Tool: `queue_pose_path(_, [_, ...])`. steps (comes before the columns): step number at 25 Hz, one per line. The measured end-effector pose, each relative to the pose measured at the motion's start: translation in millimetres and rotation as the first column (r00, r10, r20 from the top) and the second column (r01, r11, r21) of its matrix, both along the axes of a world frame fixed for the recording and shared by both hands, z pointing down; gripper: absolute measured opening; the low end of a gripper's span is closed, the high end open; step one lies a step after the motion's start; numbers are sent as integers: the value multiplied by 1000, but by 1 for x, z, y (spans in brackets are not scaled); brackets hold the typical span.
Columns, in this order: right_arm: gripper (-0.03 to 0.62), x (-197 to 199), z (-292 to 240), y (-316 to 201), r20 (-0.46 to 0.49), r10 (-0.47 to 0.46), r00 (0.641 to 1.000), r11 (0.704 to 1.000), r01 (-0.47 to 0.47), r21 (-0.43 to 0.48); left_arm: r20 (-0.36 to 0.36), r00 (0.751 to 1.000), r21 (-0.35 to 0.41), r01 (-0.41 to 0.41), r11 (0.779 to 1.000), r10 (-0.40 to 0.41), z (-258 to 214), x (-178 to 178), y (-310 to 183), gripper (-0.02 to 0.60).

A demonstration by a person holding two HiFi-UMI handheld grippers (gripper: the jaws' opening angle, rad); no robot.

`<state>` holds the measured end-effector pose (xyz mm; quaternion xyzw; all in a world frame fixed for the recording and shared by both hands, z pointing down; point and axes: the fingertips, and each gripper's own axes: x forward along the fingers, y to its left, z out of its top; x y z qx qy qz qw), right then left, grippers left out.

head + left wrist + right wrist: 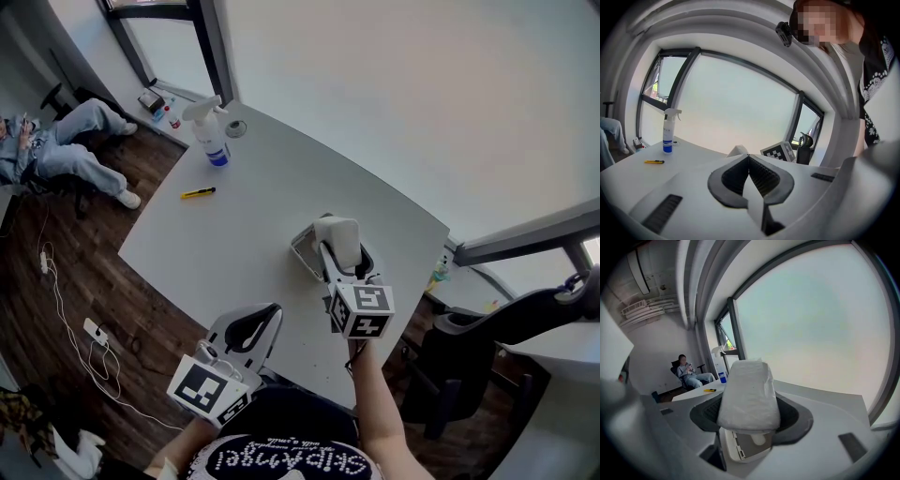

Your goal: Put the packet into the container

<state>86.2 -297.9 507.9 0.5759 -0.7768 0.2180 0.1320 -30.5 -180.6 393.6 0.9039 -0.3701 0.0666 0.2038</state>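
— Closest in first?

— Left gripper [251, 330] low by the body, jaws pressed together on nothing, back and to the left of the working one. Well clear of it.

— And the right gripper [343, 264]?

— Pinching the white packet [749, 394] across its middle, upright between the jaws, top end poking out beyond the tips. Directly under the jaws, the open container [743, 448], a shallow grey-white box. Hard to say whether touching or just above it.

— Likely to go wrong how?

— Probably by letting go too high or off-centre: soft packet, so apt to tip and end up lying across the rim instead of inside. Also by pressing down at an angle and shoving the container, light-looking and unheld, along the smooth table [234, 234]. Better to lower straight, then spread the jaws.

— Room around it?

— Table edge near behind the gripper, toward the body, and another to its right, with an office chair [506, 328] past that. So little margin for a sliding container on those two sides. Plenty of bare tabletop ahead and to the left. Farther ahead-left, a yellow cutter [198, 193], then a spray bottle [210, 131] by the window, both well apart from the work. Beyond the table, a seated person [66, 141].
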Motion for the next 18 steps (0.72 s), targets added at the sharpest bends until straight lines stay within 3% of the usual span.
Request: queue_pose_path(18, [281, -10, 47, -1, -37, -34, 999, 994, 30, -102, -4, 1000, 0, -7, 1000, 7, -1, 2, -1, 8])
